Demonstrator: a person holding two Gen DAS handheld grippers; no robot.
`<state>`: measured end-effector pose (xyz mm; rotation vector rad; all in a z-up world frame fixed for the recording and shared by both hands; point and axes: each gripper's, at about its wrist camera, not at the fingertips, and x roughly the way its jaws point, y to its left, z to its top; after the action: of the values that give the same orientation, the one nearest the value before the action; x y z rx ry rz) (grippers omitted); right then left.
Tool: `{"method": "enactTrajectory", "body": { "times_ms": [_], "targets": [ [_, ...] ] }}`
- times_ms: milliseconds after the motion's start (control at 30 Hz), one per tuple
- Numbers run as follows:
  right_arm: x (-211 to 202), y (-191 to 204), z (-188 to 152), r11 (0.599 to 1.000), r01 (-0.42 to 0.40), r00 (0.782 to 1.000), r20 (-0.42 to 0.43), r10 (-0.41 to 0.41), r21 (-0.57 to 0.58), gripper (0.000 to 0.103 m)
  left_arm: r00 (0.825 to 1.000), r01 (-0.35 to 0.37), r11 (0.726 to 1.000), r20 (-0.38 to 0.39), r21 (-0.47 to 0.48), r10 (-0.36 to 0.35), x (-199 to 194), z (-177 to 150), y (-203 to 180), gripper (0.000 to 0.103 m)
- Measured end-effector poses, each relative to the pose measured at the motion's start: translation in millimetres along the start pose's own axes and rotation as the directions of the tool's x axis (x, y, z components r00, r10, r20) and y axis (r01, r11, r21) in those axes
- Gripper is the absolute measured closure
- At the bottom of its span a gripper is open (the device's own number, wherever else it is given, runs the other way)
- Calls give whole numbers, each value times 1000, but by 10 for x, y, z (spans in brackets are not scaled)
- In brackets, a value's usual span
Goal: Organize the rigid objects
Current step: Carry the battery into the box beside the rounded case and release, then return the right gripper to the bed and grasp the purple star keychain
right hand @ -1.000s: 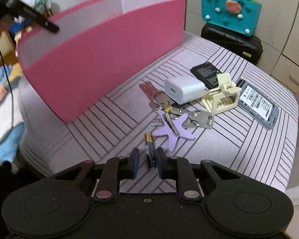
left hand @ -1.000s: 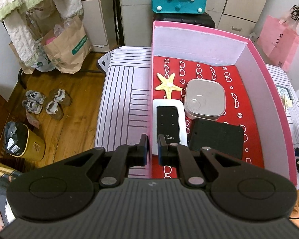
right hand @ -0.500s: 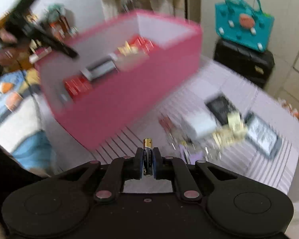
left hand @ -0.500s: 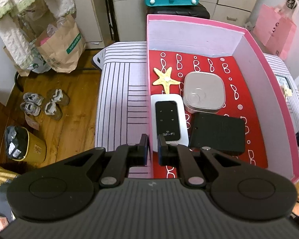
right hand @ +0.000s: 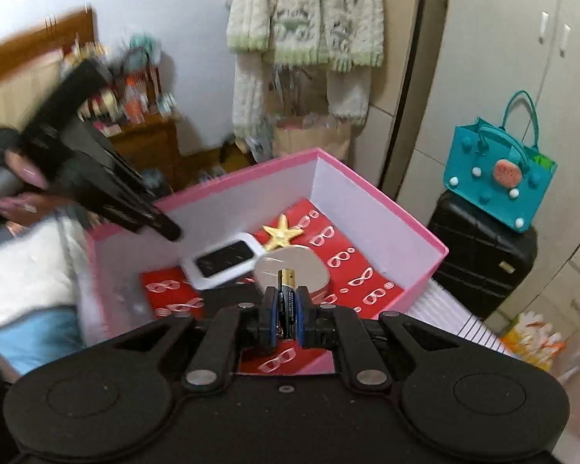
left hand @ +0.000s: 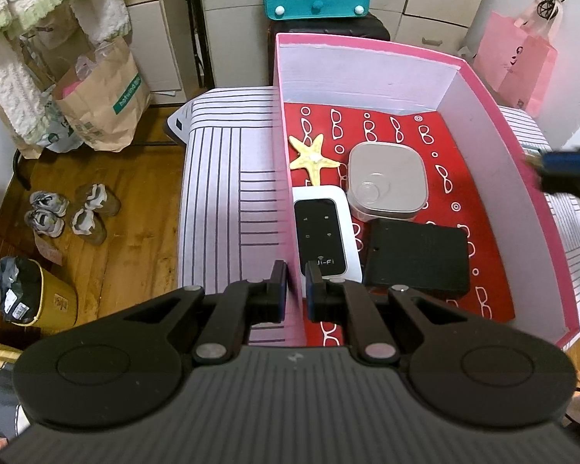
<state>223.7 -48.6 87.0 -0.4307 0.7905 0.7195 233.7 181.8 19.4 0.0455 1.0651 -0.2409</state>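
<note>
Right wrist view | right claw [right hand: 286, 311] pinched battery [right hand: 287, 290] above pink box [right hand: 382, 208], apparently for deposit | left claw [left hand: 294, 284] clamped box wall at 9 o'clock, steadying it

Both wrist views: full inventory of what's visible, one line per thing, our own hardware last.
pink box: 1, pink outside, white walls, red glasses-print floor; on the striped surface
starfish: 1, yellow; box floor, far left
Wi-Fi router: 1, white with black face; along the box's left wall
square case: 1, pale grey; box middle
flat black pad: 1, black; box floor, near side
battery: 1, black and gold; above the box
striped surface: 1, white with dark lines; under the box
teal bag: 1, teal; on a black suitcase
shoes: two pairs, grey; wooden floor
left gripper: 1, black; clamped on the box's left wall
right gripper: 1, black; shut on the battery
</note>
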Motion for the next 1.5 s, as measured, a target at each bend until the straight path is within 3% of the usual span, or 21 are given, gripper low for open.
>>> {"method": "enactTrajectory", "body": {
  "times_ms": [200,300,400,500,600,700,900,1133,1300,1400,1500],
  "targets": [
    [565,-9,81,999,26,985,-167,-33,-46,92,1000,14,1000,10,15,-14,-2,-25,22,94],
    [668,20,55,998,48,978,-201,-55,-42,92,1000,21,1000,12,23,-21,-2,-27,32,94],
    [536,-53,24,998,49,988,-151,-42,40,91,999,28,999,14,28,-29,1,-29,41,94],
    [206,-182,-23,984,7,1000,-31,-1,177,88,999,38,999,18,28,-39,4,-34,58,94],
    [-232,-306,-200,953,-24,996,93,-4,302,88,998,49,999,26,22,-49,0,-48,74,93],
    [-552,-359,-471,920,21,988,135,-80,392,85,998,57,998,36,14,-58,-9,-69,96,93],
    [-698,-444,-1203,825,136,977,65,-205,549,81,997,61,998,52,13,-61,-11,-93,88,93],
    [-469,-361,-1919,737,160,972,27,-235,657,75,996,63,998,61,12,-63,-15,-112,95,93],
    [-293,-257,-2098,733,191,968,-2,-250,653,66,996,60,998,69,14,-61,-17,-124,88,93],
    [-205,-231,-2082,751,206,966,-10,-257,627,53,995,59,998,75,17,-61,-22,-132,87,93],
    [-93,-209,-2033,773,238,963,-36,-269,588,49,995,61,998,78,14,-62,-22,-138,95,93]
  ]
}}
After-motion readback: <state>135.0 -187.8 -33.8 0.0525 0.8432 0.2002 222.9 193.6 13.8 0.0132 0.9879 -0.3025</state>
